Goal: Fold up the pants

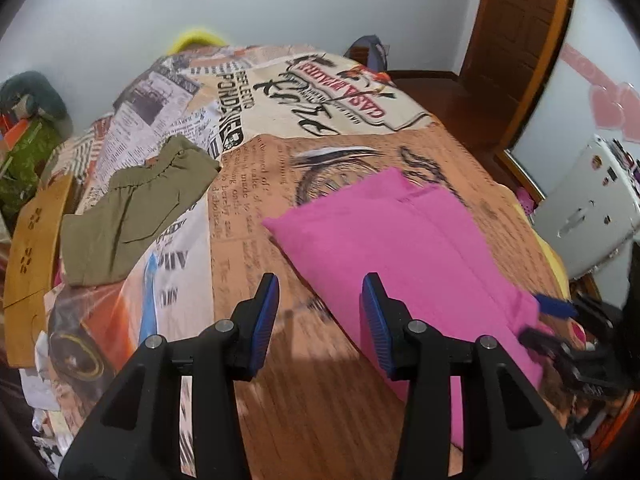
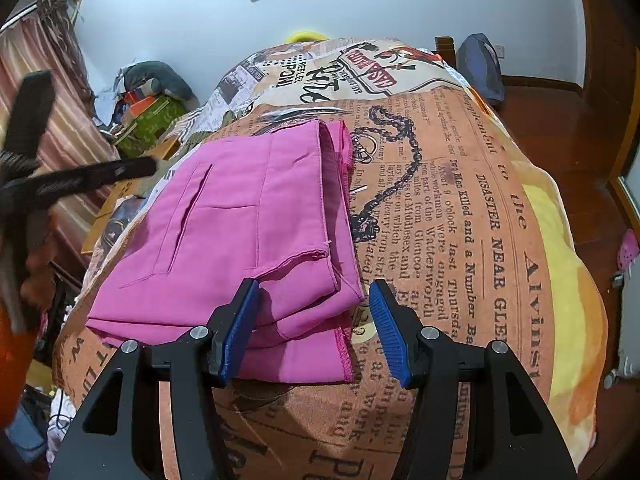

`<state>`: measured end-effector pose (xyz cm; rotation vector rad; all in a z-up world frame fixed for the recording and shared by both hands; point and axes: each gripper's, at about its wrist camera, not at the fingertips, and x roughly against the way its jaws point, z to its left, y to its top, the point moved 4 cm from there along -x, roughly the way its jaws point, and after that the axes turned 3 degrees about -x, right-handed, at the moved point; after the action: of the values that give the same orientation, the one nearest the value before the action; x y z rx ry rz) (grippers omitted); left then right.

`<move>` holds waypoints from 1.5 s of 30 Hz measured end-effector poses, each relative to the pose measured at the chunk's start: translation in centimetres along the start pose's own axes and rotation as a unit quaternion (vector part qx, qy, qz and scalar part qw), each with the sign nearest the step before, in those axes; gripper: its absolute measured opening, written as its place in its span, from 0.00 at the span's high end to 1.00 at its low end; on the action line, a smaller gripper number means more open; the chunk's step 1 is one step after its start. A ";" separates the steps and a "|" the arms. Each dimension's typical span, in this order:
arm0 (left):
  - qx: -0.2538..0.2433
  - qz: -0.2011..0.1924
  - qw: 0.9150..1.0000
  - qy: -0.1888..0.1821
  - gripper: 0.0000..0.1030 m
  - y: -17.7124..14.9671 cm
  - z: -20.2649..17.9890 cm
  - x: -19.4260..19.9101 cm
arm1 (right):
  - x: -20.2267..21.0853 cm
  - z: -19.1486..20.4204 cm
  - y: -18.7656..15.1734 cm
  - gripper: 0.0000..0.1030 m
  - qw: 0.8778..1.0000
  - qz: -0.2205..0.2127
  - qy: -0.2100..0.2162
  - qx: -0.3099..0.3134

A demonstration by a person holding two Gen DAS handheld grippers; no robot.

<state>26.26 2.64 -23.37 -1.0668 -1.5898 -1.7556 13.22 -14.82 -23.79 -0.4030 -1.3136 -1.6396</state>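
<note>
Pink pants [image 2: 236,236] lie folded into a thick rectangle on the newspaper-print bedspread [image 2: 460,220]; they also show in the left wrist view [image 1: 400,240]. My right gripper [image 2: 314,292] is open and empty, its jaws just above the near hem corner. My left gripper [image 1: 320,286] is open and empty, hovering over the bedspread [image 1: 280,380] beside the pants' left edge. The right gripper's blue fingers [image 1: 556,306] show blurred at the far right of the left wrist view. The left gripper [image 2: 80,178] appears blurred at the left of the right wrist view.
Olive green shorts [image 1: 132,208] lie on the bed's left side. A wooden piece [image 1: 32,264] stands by the left bed edge. Clutter and a green box [image 2: 152,120] sit at the far left. Wood floor [image 2: 560,128], a white cabinet [image 1: 592,204] and a door are right.
</note>
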 end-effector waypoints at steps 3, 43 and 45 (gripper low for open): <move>0.017 0.024 0.999 -0.019 0.58 1.2 1.5 -2.6 | 0.0 0.0 0.0 0.49 1.000 0.001 -0.001 0.005; 0.101 -0.031 0.994 0.016 0.96 -6.5 5.2 4.4 | -0.4 4.8 4.0 0.47 0.998 -0.019 0.038 0.050; 0.114 -0.033 0.993 0.018 0.96 -7.6 5.5 5.0 | -1.1 5.9 3.7 0.47 0.997 -0.013 0.044 0.064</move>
<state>18.44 9.85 -23.45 -0.8784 -1.7701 -1.5789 14.99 -8.91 -20.34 -0.2357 -1.3535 -1.5675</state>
